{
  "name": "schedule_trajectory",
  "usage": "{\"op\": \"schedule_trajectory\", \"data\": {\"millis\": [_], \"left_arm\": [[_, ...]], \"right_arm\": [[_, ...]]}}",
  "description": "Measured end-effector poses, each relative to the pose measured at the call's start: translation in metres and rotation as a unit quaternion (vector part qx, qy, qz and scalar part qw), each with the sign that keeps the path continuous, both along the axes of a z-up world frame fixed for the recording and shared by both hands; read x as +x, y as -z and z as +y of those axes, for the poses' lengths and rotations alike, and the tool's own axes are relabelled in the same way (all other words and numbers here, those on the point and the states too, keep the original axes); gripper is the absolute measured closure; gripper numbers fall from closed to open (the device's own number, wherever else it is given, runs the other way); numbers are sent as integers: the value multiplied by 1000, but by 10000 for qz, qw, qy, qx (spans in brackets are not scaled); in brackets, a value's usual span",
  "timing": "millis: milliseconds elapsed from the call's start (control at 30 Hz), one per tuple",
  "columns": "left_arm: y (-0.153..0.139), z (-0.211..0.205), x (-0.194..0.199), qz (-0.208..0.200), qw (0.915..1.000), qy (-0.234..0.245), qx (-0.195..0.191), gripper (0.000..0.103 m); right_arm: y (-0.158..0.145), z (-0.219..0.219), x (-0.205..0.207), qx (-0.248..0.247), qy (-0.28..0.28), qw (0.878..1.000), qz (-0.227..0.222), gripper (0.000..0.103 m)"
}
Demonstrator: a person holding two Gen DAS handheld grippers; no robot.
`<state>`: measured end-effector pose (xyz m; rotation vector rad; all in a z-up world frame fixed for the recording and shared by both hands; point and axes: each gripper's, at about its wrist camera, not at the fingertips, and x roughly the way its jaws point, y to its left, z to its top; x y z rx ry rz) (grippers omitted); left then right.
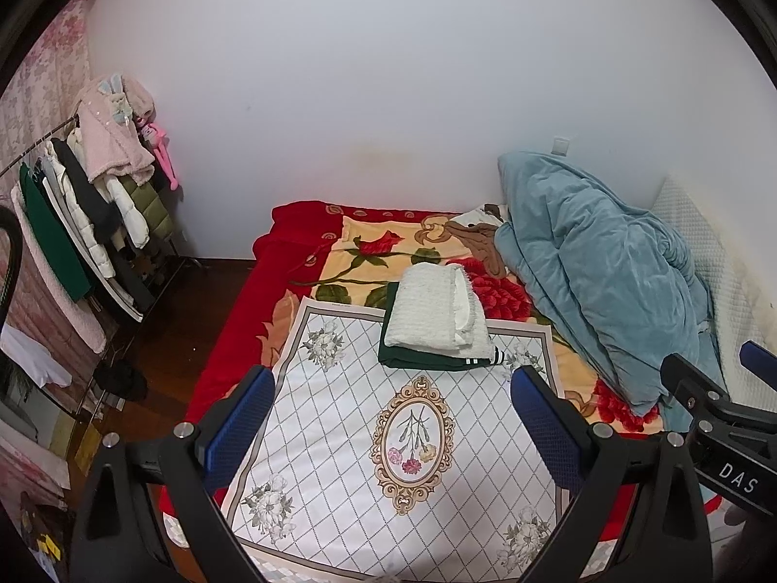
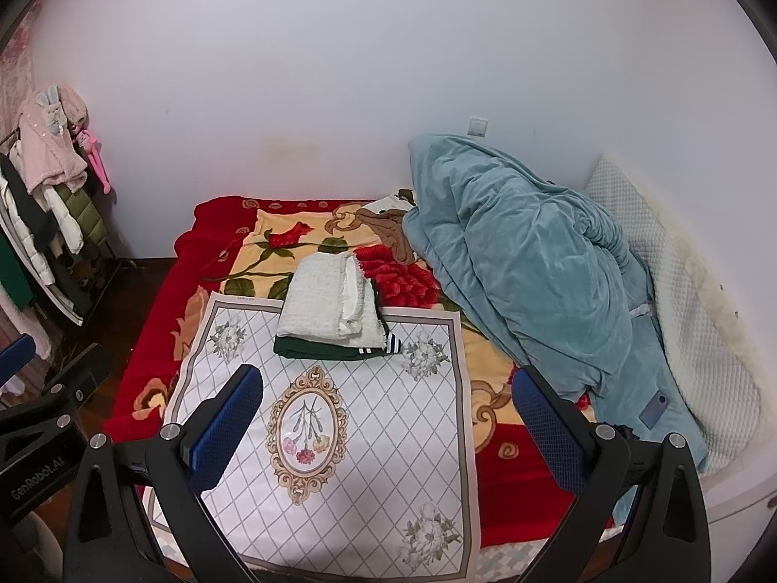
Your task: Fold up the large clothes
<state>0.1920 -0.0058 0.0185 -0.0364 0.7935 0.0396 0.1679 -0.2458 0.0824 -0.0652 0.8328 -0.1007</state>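
My left fingers (image 1: 391,430) are spread wide, holding nothing, above the white mat (image 1: 340,437) on the bed (image 1: 228,340). My right fingers (image 2: 386,430) are likewise wide and empty over the same mat. The folded white garment (image 1: 437,311) lies on a folded green garment (image 1: 417,359) at the mat's far edge. A blue quilt (image 1: 597,267) is heaped to the right.

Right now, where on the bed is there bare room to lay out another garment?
The white floral cloth lies bare from the folded stack down to its near edge. The red blanket strip on its left is bare too. The right side is crowded by the heaped blue quilt.
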Motion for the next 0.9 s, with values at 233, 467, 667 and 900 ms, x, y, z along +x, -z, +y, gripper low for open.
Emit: {"op": "schedule_trajectory", "data": {"millis": [233, 467, 667, 900], "left_arm": [[1, -1, -1, -2, 10000, 0, 5, 4], [0, -2, -1, -4, 10000, 11, 0, 4], [0, -3, -1, -1, 10000, 18, -4, 4], [0, -3, -2, -7, 10000, 18, -2, 4]], "right_arm": [[0, 0, -6, 10, 36, 10000, -10, 0], [0, 0, -7, 3, 39, 10000, -15, 0], [-1, 1, -12, -5, 72, 10000, -28, 0], [-1, 1, -14, -7, 90, 10000, -24, 0]]}}
